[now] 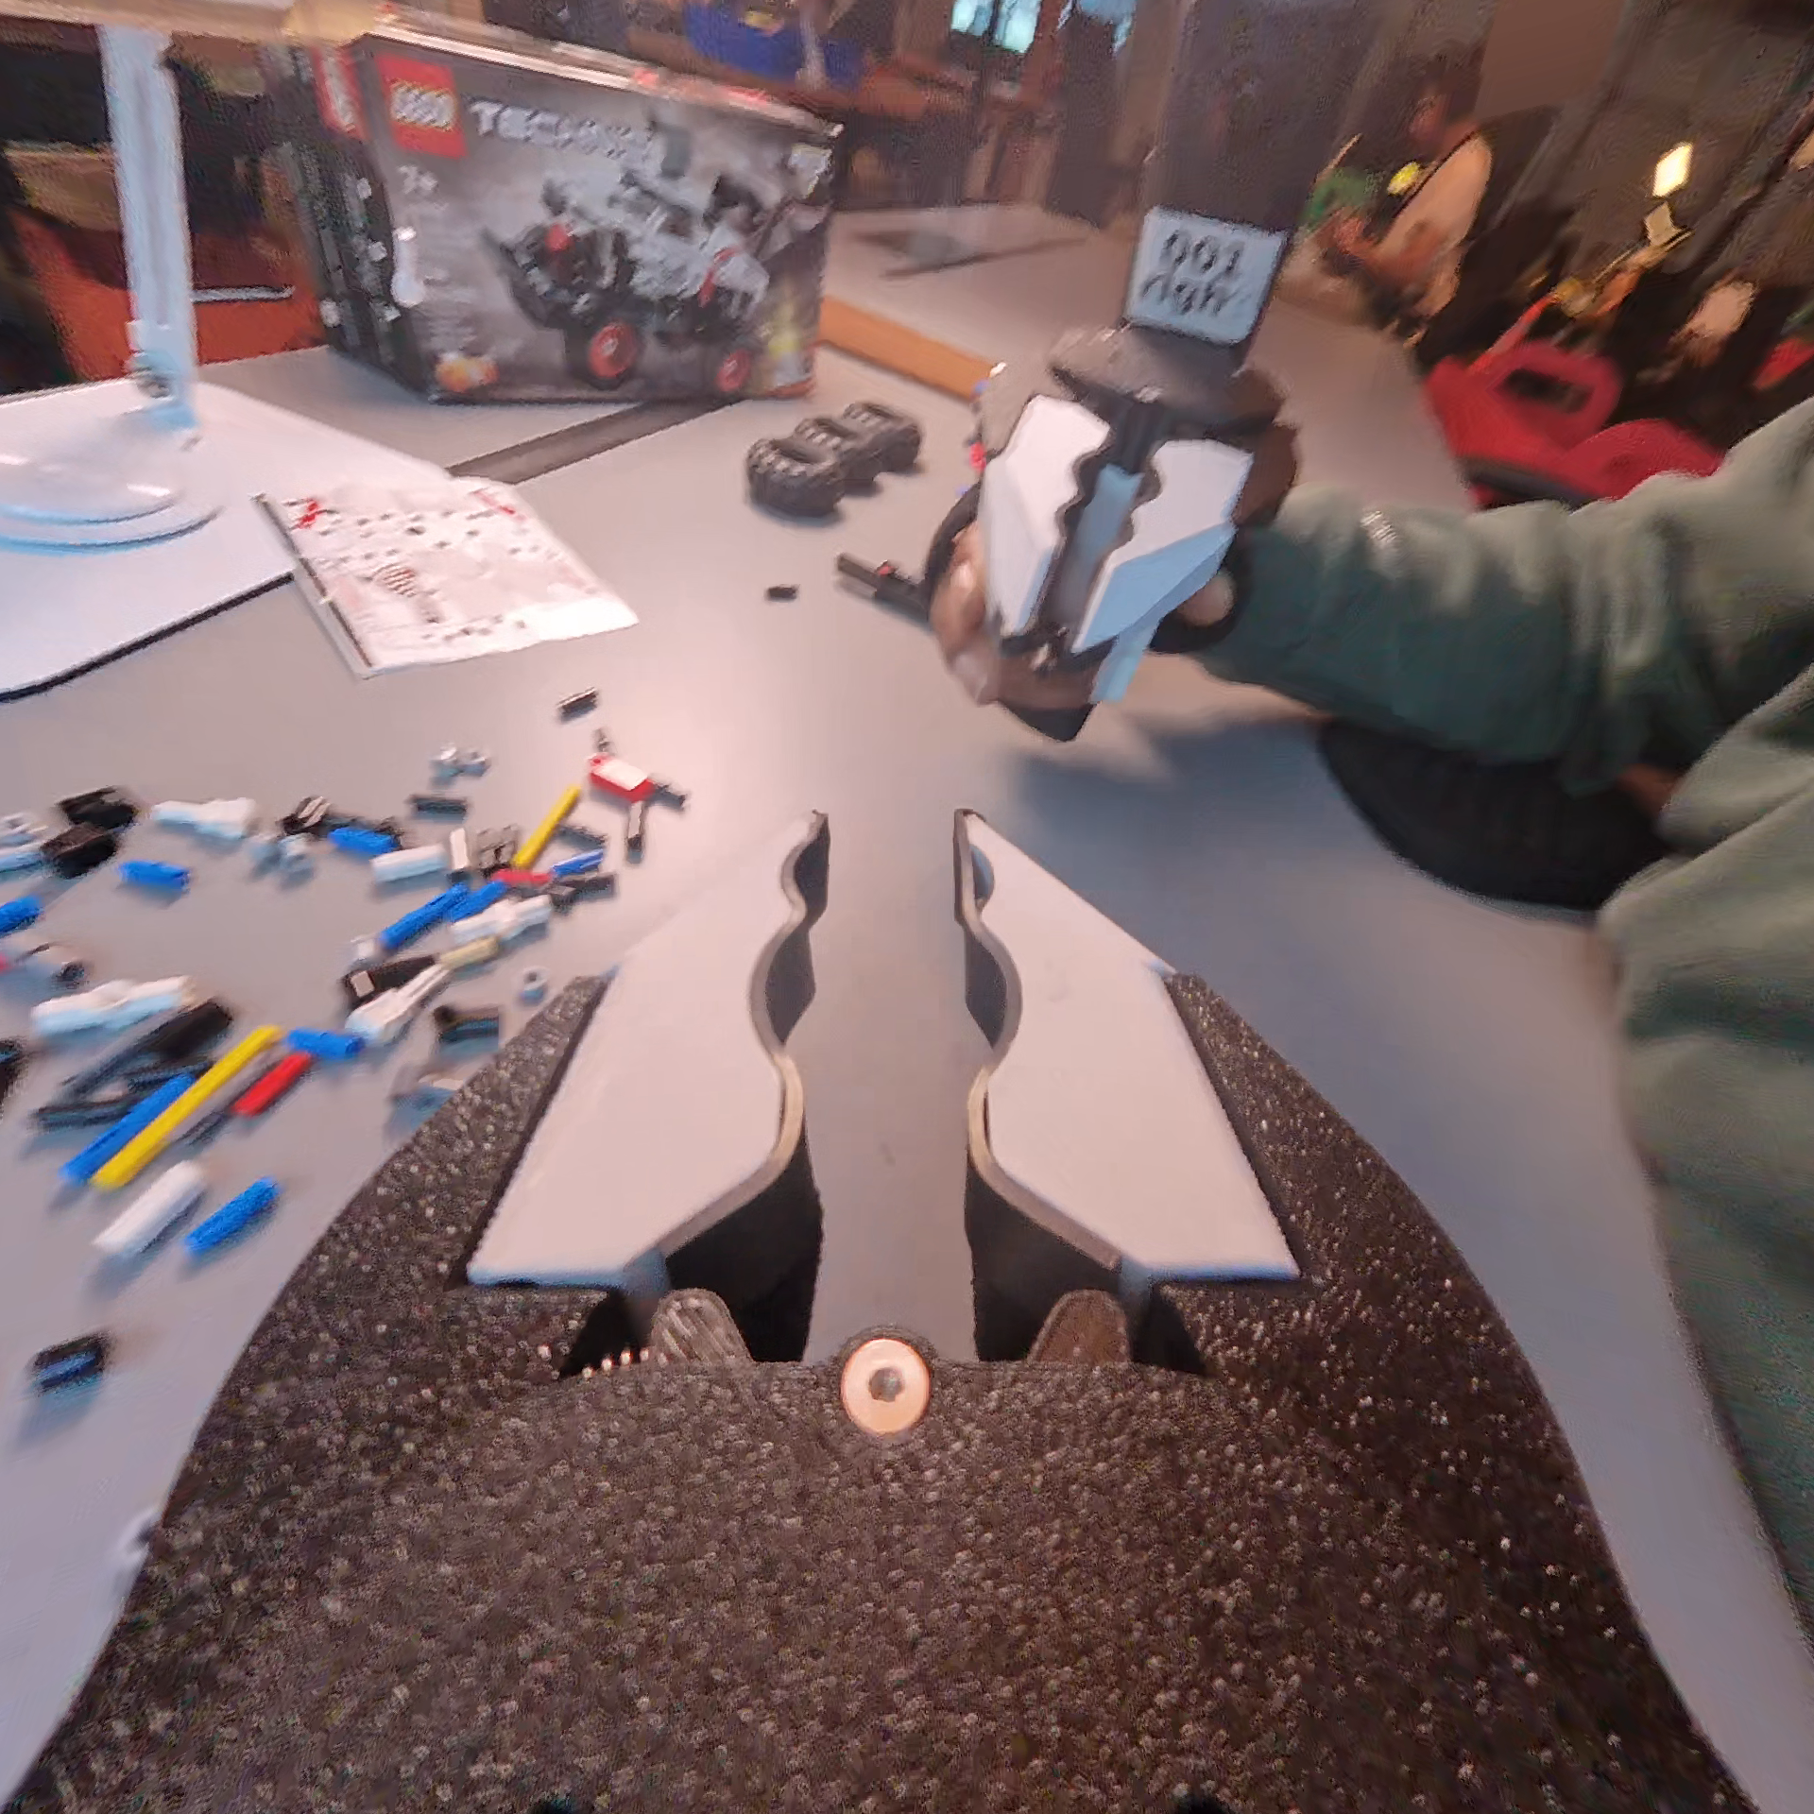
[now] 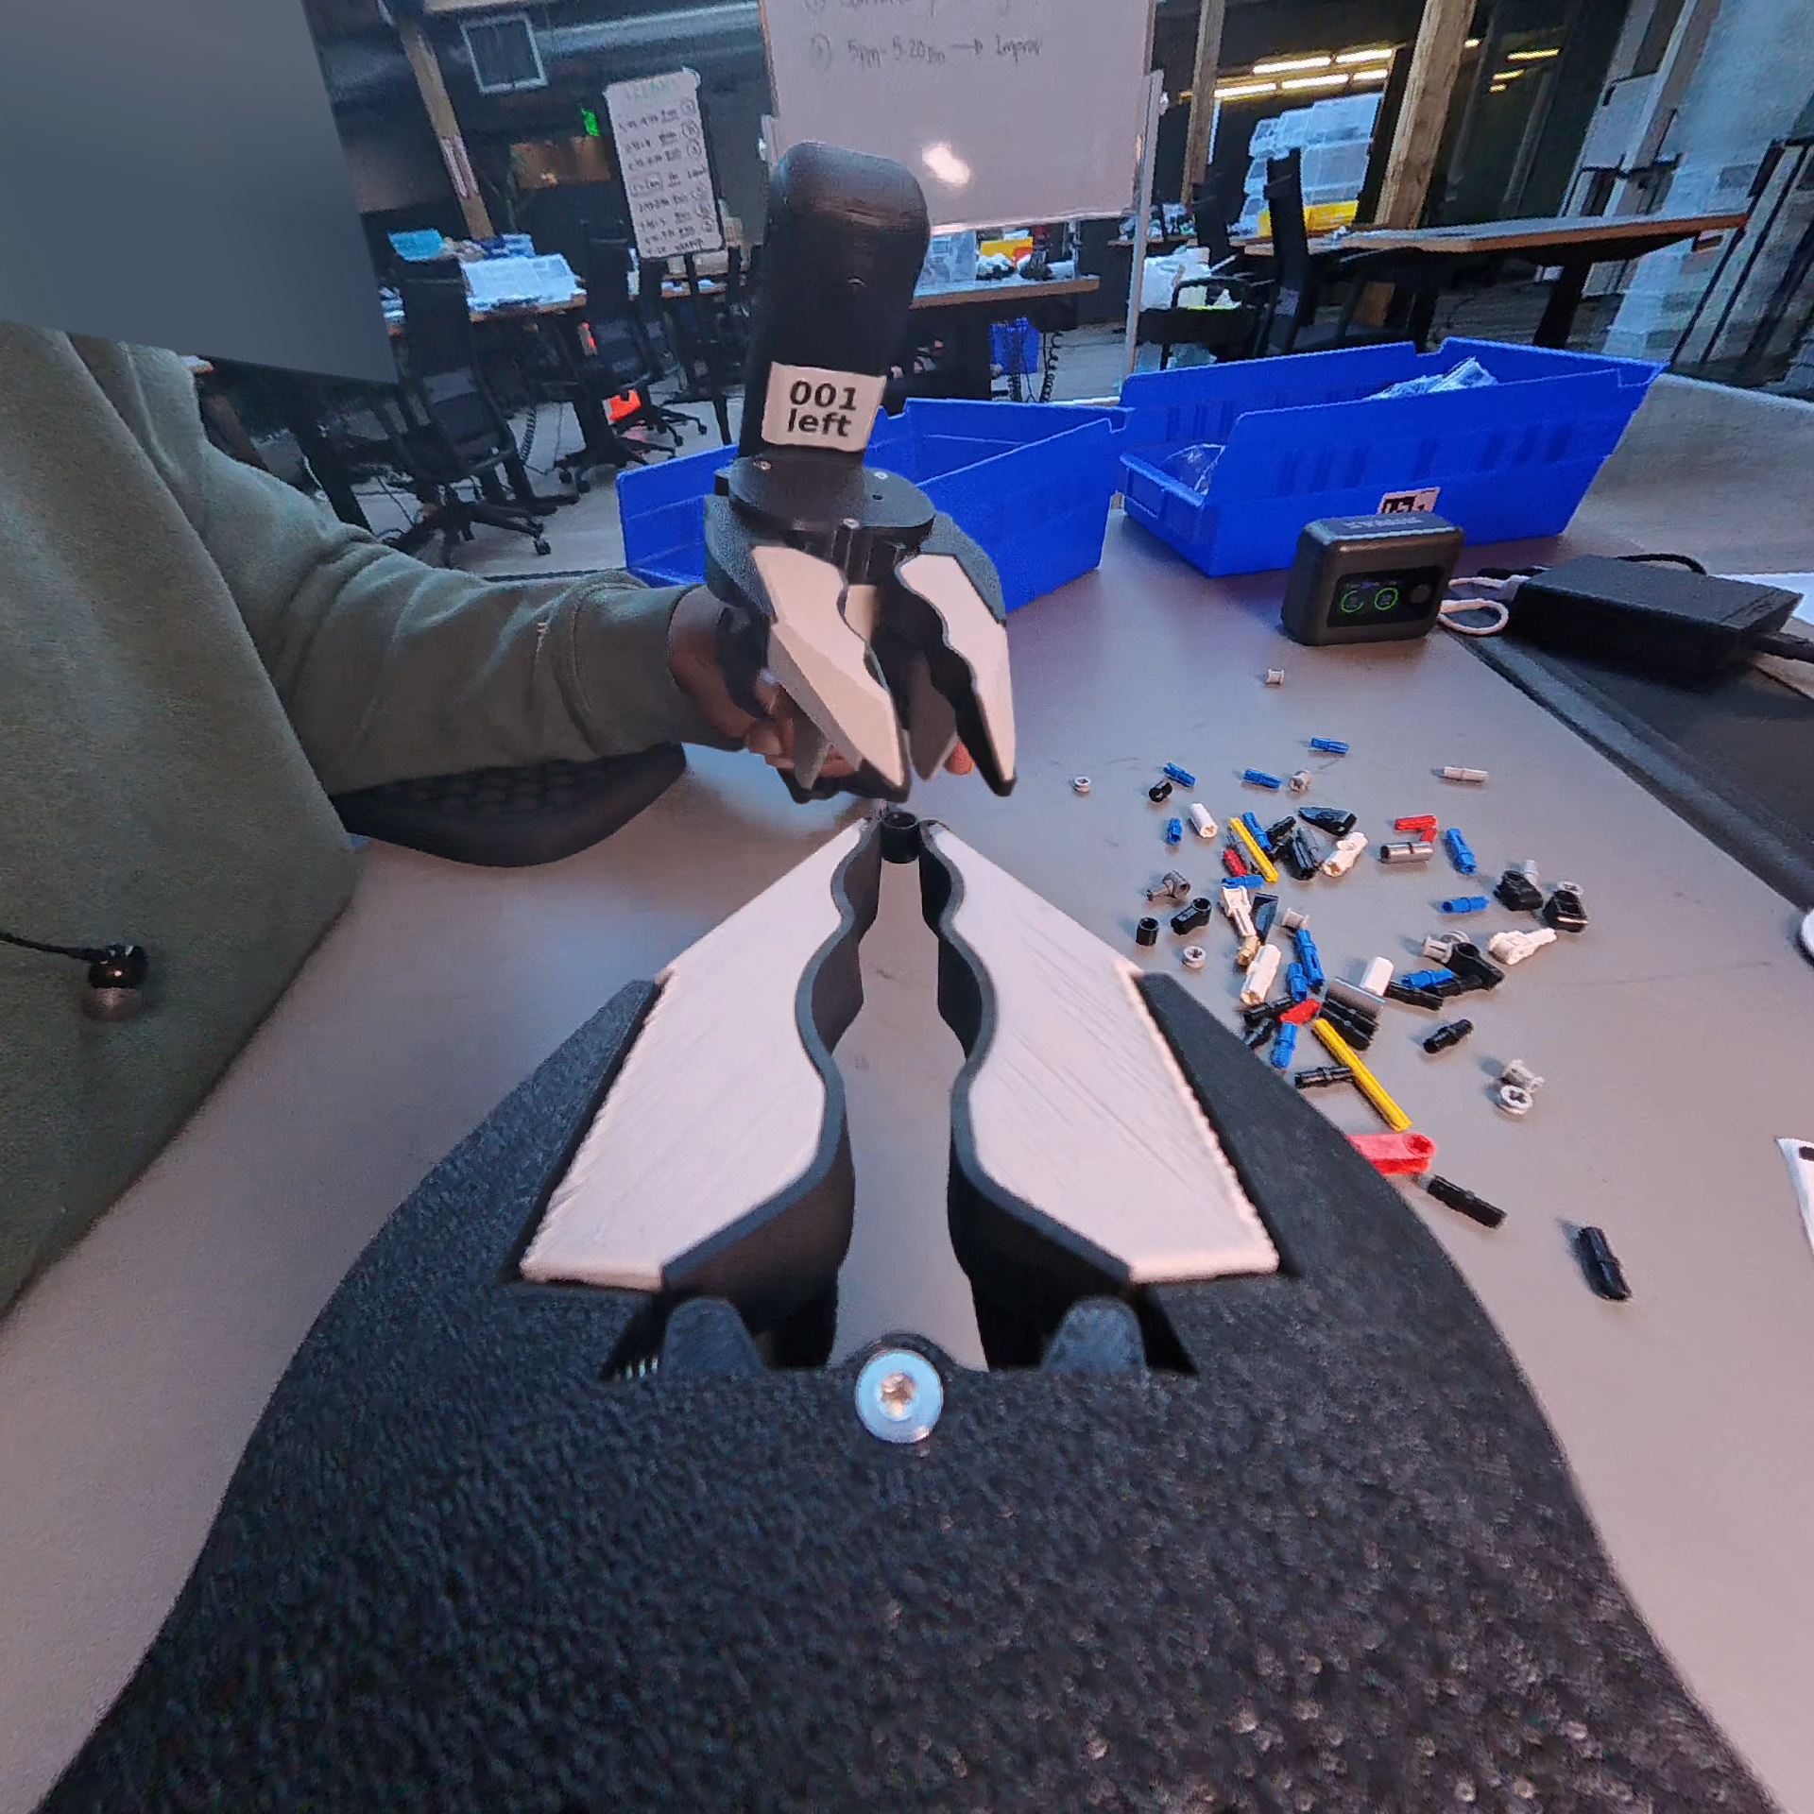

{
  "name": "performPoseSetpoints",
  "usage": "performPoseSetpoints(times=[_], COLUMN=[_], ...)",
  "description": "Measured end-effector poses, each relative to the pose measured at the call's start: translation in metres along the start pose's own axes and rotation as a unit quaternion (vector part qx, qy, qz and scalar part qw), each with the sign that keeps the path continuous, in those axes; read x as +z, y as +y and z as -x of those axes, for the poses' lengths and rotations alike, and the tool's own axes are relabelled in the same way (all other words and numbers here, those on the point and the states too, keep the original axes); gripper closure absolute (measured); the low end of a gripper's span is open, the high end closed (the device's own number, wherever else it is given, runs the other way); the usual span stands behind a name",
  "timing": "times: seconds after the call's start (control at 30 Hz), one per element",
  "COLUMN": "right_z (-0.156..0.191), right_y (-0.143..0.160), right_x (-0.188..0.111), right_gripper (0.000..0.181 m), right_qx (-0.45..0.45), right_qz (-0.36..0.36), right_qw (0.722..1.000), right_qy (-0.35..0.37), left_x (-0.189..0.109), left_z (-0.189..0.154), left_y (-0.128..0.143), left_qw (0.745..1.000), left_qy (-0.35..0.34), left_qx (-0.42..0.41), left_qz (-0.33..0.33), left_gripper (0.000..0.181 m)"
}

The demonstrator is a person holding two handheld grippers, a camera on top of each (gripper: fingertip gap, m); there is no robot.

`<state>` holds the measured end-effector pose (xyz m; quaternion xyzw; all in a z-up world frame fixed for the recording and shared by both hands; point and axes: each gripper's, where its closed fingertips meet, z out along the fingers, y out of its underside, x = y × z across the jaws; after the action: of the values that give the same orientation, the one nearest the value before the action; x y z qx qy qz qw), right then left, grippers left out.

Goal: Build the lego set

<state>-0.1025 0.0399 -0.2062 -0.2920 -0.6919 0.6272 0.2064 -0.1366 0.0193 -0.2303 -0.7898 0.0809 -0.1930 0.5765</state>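
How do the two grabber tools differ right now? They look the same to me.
The left gripper is open, with a clear gap between its fingers and nothing in it. The right gripper is closed on a small black piece, pinched at its fingertips. The left gripper is lifted off the grey table, pointing downward. Both share white fingers with wavy black inner edges and a textured black body.

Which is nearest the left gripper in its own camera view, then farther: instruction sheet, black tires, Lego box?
1. Instruction sheet, ahead-left of the left gripper on the table.
2. Black tires, farther ahead, near centre.
3. Lego box, at the back, upper left.
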Motion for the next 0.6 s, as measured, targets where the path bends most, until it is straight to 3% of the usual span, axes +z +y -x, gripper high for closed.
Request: performPoseSetpoints(times=[0.1,0.3,0.4,0.6], right_z=[0.008,0.021,0.026,0.041], right_y=[0.002,0.006,0.003,0.002], right_x=[0.002,0.007,0.007,0.005], right_gripper=[0.174,0.174,0.174,0.174], right_qx=[-0.009,-0.034,-0.041,-0.05], right_qz=[0.012,0.036,0.041,0.045], right_qw=[1.0,0.999,0.998,0.998], right_qy=[-0.012,-0.011,-0.008,0.001], left_x=[0.008,0.011,0.01,0.01], left_z=[-0.025,-0.055,-0.06,-0.069], left_y=[-0.011,-0.013,-0.014,-0.014], left_qw=[0.997,0.992,0.992,0.991], left_qy=[0.065,0.122,0.123,0.132], left_qx=[-0.031,-0.006,0.007,0.017], left_qz=[-0.032,-0.034,-0.033,-0.029], left_gripper=[0.158,0.171,0.181,0.176])
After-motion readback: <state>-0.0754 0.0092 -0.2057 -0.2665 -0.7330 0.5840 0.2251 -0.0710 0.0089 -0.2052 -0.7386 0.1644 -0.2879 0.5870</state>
